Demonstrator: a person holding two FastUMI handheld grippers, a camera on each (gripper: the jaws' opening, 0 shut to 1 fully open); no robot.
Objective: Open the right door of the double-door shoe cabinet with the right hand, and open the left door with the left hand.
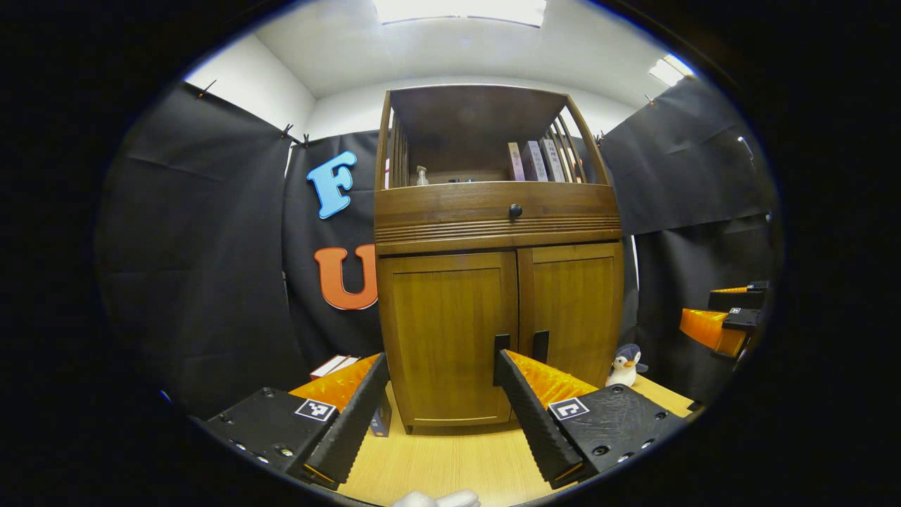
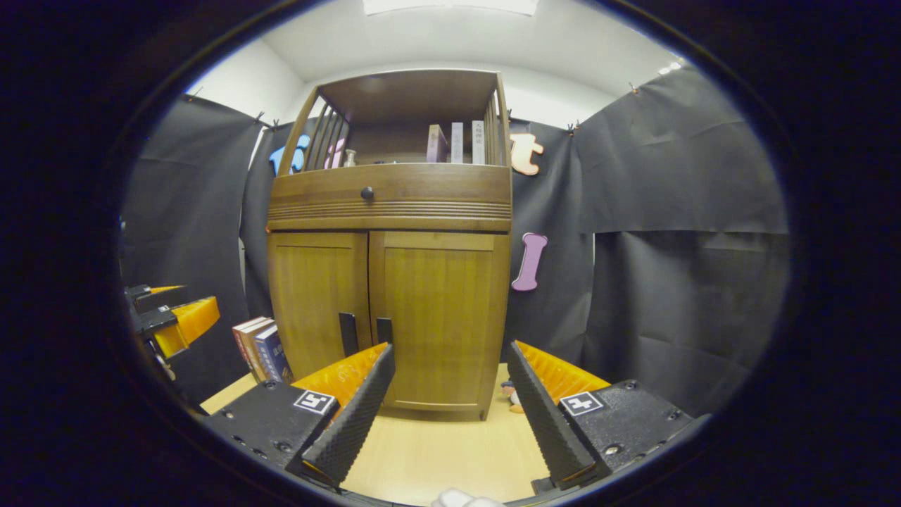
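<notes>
The shoe cabinet (image 1: pixel 496 282) stands on the desk (image 1: pixel 450 458), its back toward the booth wall. Its left door (image 1: pixel 447 331) and right door (image 1: pixel 577 310) sit side by side below the drawer (image 1: pixel 496 208), with the open shelf (image 1: pixel 486 151) above the drawer. Books (image 1: pixel 538 160) and a bottle (image 1: pixel 421 175) stand on that shelf. More books (image 2: pixel 260 348) stand on the desk left of the cabinet; a toy penguin (image 1: pixel 625 365) sits on the desk to the cabinet's right.
</notes>
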